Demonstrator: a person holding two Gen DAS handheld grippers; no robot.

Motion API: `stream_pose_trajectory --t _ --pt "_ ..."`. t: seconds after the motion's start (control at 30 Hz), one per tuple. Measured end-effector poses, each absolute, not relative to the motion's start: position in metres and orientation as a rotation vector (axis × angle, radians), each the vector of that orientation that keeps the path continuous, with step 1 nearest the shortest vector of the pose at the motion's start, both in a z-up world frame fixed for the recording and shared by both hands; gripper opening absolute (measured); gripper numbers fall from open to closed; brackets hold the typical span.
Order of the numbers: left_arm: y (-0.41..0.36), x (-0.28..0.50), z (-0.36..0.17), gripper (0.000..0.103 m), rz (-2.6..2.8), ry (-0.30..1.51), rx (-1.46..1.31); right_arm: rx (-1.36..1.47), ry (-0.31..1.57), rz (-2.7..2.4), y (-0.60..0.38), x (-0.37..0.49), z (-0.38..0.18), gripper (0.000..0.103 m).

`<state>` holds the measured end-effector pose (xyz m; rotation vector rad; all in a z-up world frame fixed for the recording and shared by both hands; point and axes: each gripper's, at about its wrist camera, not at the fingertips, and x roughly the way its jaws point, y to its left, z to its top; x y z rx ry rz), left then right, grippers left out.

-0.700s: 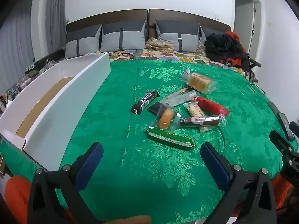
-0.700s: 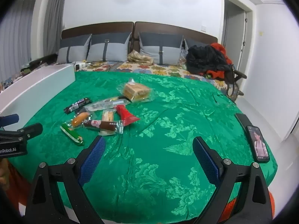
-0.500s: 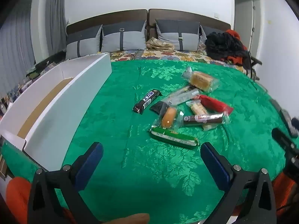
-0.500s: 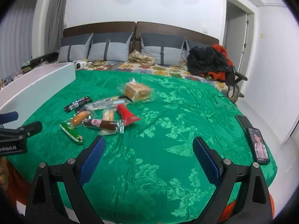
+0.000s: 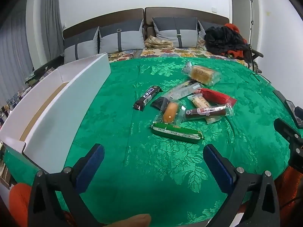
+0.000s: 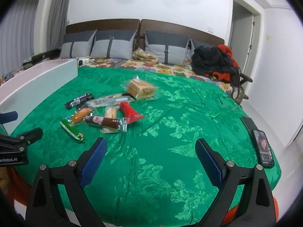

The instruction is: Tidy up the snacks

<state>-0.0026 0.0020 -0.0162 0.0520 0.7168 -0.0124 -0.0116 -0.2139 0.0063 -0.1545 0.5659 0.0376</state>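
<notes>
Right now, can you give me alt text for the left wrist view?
Open left gripper above a green cloth, nothing between its jaws. A loose pile of wrapped snacks lies ahead on the cloth, the green packet nearest. An open white box sits to the left, with pillows behind.

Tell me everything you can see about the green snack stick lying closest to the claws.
The green snack stick is a long, thin, glossy dark-green wrapper with a pale printed strip and crimped ends. It lies flat on the green patterned cloth, at the near edge of the snack pile, closest to both claws. Its far end meets the clear wrapper of the orange sausage snack; whether they overlap is unclear. Nothing grips it.
</notes>
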Motion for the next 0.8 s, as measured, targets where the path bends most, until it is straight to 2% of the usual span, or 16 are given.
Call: stream_pose_trajectory --t 0.8 --pt "0.0098 0.0014 -0.0228 0.103 0.001 0.741 0.036 -0.157 0.577 0.046 -0.2134 -0.0085 0.0016 0.096"
